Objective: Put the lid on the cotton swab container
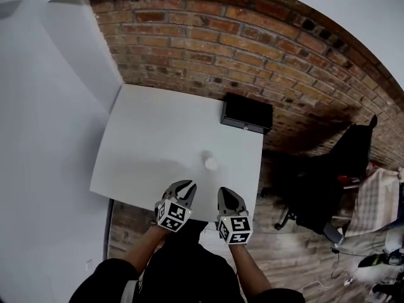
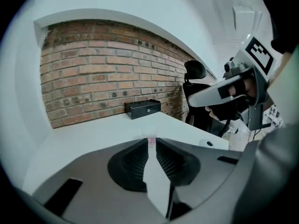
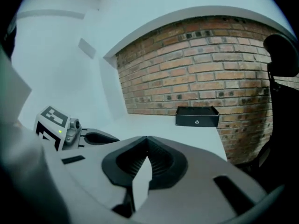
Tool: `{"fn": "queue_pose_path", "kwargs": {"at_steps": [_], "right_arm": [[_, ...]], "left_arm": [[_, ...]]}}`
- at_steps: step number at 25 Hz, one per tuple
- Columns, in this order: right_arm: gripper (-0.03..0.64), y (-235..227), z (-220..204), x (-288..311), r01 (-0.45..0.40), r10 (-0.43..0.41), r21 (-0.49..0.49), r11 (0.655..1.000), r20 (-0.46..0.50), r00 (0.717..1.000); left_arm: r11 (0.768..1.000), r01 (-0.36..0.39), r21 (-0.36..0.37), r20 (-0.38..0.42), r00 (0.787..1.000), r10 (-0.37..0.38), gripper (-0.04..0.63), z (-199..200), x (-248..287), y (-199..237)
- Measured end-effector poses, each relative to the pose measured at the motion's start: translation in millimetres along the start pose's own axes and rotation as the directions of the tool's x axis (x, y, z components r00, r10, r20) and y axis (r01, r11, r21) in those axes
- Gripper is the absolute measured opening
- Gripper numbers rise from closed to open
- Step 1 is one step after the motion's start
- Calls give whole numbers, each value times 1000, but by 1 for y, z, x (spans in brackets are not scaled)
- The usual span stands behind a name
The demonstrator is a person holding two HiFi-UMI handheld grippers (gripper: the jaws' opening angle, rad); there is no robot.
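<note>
Two grippers are held over the near edge of the tabletop (image 1: 151, 144), neither touching anything. The jaws of the left gripper (image 1: 187, 185) are set narrowly apart, with a slim gap and nothing pressed between the pads. The jaws of the right gripper (image 1: 226, 193) are closed tip to tip and are empty.

The cotton swab container (image 1: 210, 163) is located just beyond both grippers, apart from them, near the right edge of the tabletop. It is stood upright: its long axis is vertical and its top is directed upward. In the left gripper view it is sighted through the jaw gap as a pale body with a pink mark.

No separate lid can be made out on the tabletop, and it is too small to tell whether one is seated. The placing step is therefore judged either complete or not begun. For the next move, the top must be checked, and any loose lid must be lowered squarely along the vertical axis.

A black box (image 1: 246, 113) is set at the far edge, against the brick wall (image 1: 208, 49).
</note>
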State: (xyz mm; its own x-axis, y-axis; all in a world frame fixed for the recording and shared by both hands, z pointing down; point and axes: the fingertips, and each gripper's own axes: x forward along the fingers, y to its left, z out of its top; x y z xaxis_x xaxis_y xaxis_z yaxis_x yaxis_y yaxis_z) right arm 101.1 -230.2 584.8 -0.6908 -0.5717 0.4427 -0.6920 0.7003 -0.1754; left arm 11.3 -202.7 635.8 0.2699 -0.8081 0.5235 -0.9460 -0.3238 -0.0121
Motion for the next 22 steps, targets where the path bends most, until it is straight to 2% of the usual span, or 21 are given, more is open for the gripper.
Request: {"fn": "queue_pose_path", "kwargs": {"at_steps": [3,9,15,19,22], "right_arm": [[21,11,2,-25,38,-38,14,999,54,998],[20,33,-6,-64,102,-103,22,995,109,989],[20,51,-15,-84,128,-132,48,991,111,985],[20,65,-12,-94,123,-128,47,991,125,984],[21,77,-10,-99,116,-120,43,992,131,984]], "left_arm": [[1000,-9,-10,34,999,10,40,6,-25,-5],[1000,-6,-30,107,994,9,26,19,-66,-11],[999,17,-35,97,995,-13,26,8,-92,-21],[1000,20,-7,109,994,-19,26,17,-112,-26],[999,31,-12,110,993,-30,26,14,-121,-27]]}}
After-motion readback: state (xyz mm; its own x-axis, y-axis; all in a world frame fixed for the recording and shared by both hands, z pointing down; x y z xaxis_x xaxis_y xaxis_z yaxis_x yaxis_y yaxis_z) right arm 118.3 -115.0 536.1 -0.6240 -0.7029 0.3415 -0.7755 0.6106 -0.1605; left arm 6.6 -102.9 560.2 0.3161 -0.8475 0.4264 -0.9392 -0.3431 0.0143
